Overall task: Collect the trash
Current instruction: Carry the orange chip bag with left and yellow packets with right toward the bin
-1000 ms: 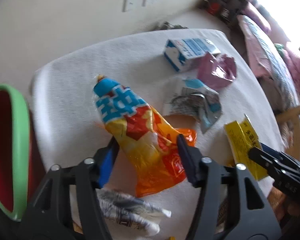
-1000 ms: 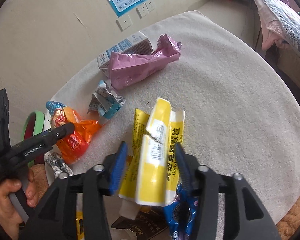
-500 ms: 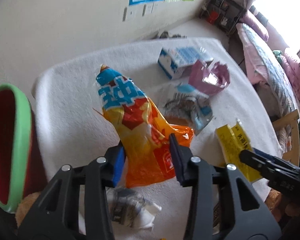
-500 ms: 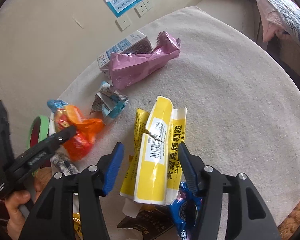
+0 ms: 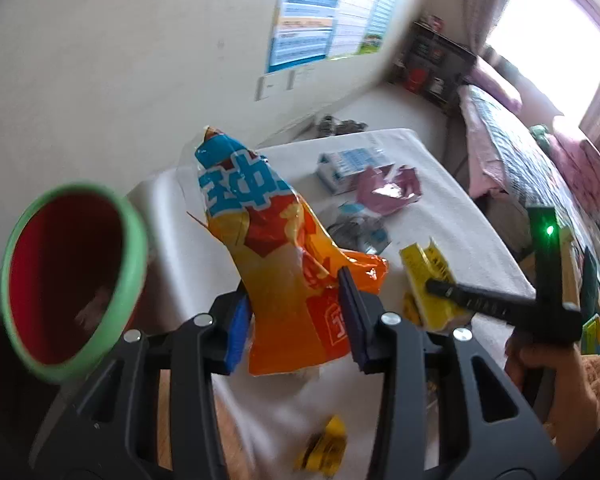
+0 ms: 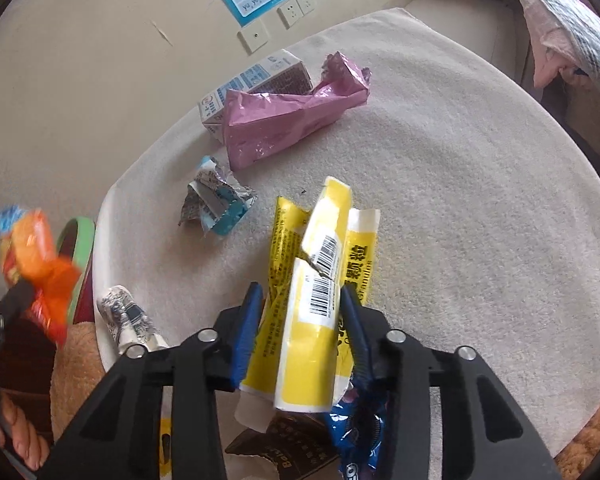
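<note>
My left gripper (image 5: 294,300) is shut on an orange, yellow and blue snack bag (image 5: 276,248) and holds it up off the table, right of a green-rimmed red bin (image 5: 72,272). The bag shows blurred in the right wrist view (image 6: 36,264), beside the bin (image 6: 80,248). My right gripper (image 6: 300,312) is shut on a torn yellow box (image 6: 316,280) with a barcode, low over the table; it also shows in the left wrist view (image 5: 432,280).
On the white-covered table (image 6: 480,220) lie a pink wrapper (image 6: 292,112), a blue-white carton (image 6: 252,84), a crumpled silver-blue wrapper (image 6: 216,204), a rolled printed wrapper (image 6: 128,316), and dark and blue wrappers (image 6: 352,432) under my right gripper. A bed (image 5: 540,152) stands at right.
My left gripper closed on the snack bag and lifted it off the table, toward the bin. My right gripper closed on the yellow box.
</note>
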Demonstrator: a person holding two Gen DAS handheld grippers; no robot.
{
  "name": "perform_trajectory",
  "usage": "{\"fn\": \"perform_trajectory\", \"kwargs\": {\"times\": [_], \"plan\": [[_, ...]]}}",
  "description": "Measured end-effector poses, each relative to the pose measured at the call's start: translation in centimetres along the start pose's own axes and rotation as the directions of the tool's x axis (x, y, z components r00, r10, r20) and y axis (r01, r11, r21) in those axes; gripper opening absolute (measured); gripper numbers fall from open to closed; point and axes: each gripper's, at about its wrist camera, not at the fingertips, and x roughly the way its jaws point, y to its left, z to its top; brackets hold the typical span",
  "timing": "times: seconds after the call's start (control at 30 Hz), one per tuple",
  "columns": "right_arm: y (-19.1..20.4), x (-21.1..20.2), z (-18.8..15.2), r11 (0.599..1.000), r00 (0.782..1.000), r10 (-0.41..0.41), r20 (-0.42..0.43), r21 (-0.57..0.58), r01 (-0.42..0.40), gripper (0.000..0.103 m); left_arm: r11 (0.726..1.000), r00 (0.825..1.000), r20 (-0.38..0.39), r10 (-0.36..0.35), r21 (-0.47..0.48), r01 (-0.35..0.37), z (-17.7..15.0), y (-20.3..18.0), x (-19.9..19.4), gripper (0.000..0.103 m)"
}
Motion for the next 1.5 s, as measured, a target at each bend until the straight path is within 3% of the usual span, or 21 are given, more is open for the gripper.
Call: {"fn": "perform_trajectory", "kwargs": {"times": [0.17,0.3,0.5,0.7,1.1,1.5], "plan": [[0.6,-1.8,0.3,1.000,0.996,0.008,0.085,-0.019,-0.006,0.033,0.999,0.999,-0.013,0.030,-0.039,-0.031,-0.9,2.1,-0.9,0.039],[1.6,-4.0,0.5,0.998,0.989,-0.017,0.145,-0.051,0.025,0.033,0.999,0.999,0.024,0.034,-0.035,-0.034,-0.5,2.7,-1.8,0.039],[3.5,-8.8,-0.5,0.997,0.962,-0.005,0.273,-0.068,0.024,0.034,0.999,0.997,0.071,0.022,-0.026,-0.020,0.2,2.8,-2.9,0.039],[5.5,-11.3,-2.4,0.999,0.940,0.030,0.341,-0.040,-0.017,0.034,1.000,0.992,0.121,0.019,0.018,-0.021,0.5,2.3,-4.2,0.039],[10.3,-12.5,-3.2,0.996,0.931,0.062,0.361,-0.089,-0.032,0.034,0.999,0.981,0.192,0.030,0.018,-0.034,0.9,3.7,-6.2,0.039],[14.4,-12.1,-3.0,0.986,0.929,0.071,0.363,-0.164,-0.012,0.034,0.996,0.983,0.171,0.068,-0.066,-0.057,0.4,8.3,-6.1,0.039]]}}
